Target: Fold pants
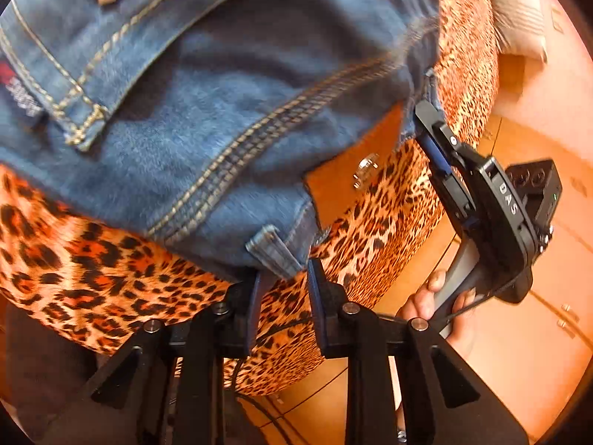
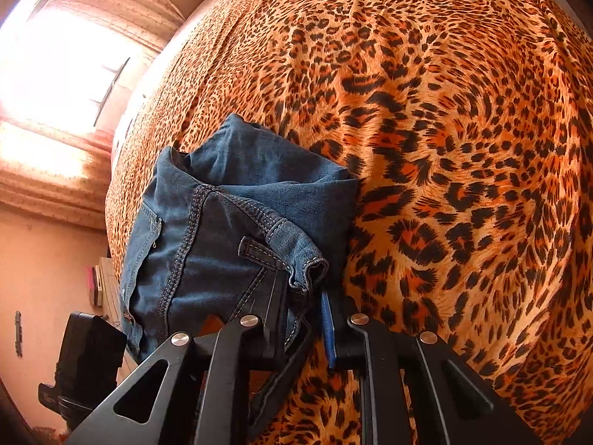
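Blue jeans (image 1: 192,104) lie folded into a compact bundle on a leopard-print bed cover (image 1: 92,270); they also show in the right wrist view (image 2: 237,215). My left gripper (image 1: 283,282) is open, its fingers either side of the waistband edge by a belt loop (image 1: 272,250). My right gripper (image 2: 307,307) is open, with the waistband corner (image 2: 307,263) just in front of its fingers. It also shows in the left wrist view (image 1: 430,126), at the far waistband corner near a tan leather patch (image 1: 355,170).
The leopard-print bed cover (image 2: 463,148) stretches wide to the right of the jeans. A grey pillow (image 1: 515,15) lies at the bed's far end. Wooden floor (image 1: 519,352) lies beside the bed. A bright window (image 2: 55,66) is on the left.
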Demonstrator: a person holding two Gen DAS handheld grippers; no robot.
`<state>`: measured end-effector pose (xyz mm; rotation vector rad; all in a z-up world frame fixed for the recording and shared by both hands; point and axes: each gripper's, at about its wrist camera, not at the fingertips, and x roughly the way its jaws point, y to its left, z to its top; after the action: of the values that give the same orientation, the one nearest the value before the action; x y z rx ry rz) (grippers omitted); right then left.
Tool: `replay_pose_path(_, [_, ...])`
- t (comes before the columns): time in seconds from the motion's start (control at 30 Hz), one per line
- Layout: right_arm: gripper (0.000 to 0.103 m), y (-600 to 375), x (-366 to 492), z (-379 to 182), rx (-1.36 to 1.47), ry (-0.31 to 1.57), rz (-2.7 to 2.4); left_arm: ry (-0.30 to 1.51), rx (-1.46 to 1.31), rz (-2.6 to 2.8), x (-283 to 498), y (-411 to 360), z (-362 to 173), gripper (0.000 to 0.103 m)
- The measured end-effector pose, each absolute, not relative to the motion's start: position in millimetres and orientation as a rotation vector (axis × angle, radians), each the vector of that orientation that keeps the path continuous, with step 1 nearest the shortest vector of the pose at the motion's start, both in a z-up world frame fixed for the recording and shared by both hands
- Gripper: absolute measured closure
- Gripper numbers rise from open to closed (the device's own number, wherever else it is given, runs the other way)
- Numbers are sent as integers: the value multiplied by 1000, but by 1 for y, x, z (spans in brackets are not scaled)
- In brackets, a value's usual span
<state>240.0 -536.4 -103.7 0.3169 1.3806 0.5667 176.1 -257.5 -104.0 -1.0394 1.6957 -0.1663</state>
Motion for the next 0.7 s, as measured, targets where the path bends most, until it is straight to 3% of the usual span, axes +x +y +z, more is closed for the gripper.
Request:
replay_pose_path(0.13, [61, -555, 235, -91, 352, 1361, 548, 1617, -878, -315, 165, -236, -53, 80])
replay_pose_path(0.2, [53, -572, 232, -88, 433, 1338, 534, 1568, -803, -297, 166, -215, -34, 73])
replay_pose_path(0.23, [49, -579, 230, -88, 474, 1331, 526, 1547, -762, -261, 173, -205, -28, 61])
replay_pose_path(0.27, [48, -585, 229, -88, 507, 1324, 514, 1523, -727, -215, 182, -193, -24, 52])
replay_pose_path(0.3, [48, -590, 227, -90, 534, 1323, 504, 1502, -700, -176, 193, -183, -20, 50])
replay_pose_path(0.43, [48, -593, 220, -94, 624, 1305, 471, 1494, -667, -106, 251, -160, -27, 50])
replay_pose_path(0.7, [48, -556, 218, -101, 719, 1240, 384, 1603, -551, -91, 357, -192, -68, 50])
